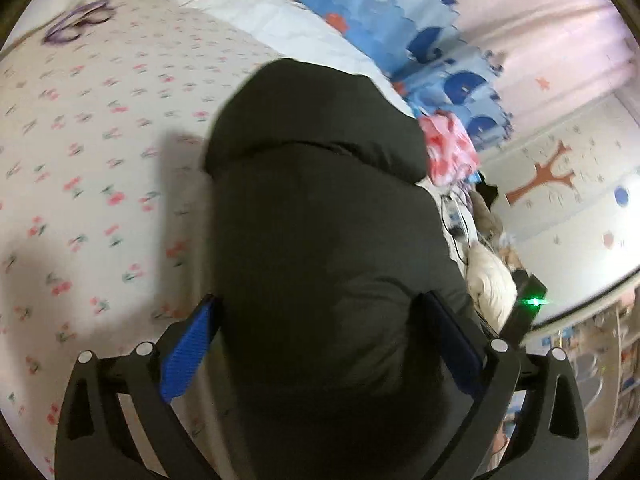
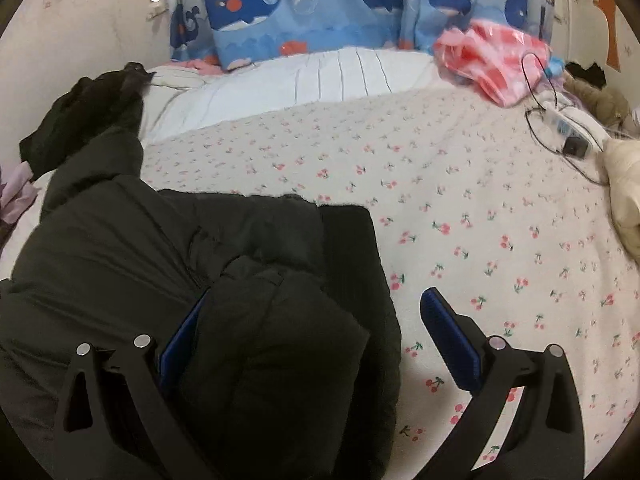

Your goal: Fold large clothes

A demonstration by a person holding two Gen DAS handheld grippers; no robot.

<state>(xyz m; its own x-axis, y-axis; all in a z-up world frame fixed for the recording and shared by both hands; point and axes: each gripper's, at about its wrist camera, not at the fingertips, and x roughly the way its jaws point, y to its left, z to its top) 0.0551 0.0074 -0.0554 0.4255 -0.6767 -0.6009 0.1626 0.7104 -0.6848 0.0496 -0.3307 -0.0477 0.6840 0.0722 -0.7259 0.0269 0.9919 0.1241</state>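
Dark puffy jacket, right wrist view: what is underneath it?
The dark puffy jacket lies on the cherry-print bedsheet, which shows all around its right side. Whatever sits directly beneath the bulky folds is covered and cannot be seen.

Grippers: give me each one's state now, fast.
Left gripper: open, jaws wide around the dark puffy padded jacket.
Right gripper: open, jacket bulk between its fingers, not clamped.

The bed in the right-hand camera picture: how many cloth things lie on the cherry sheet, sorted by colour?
Black or dark: 2, the puffy coat and a crumpled black garment.
Pink: 1, a bundle.
White: 1, a folded quilt.
Cream: 1, a fluffy item.
Total: 5.
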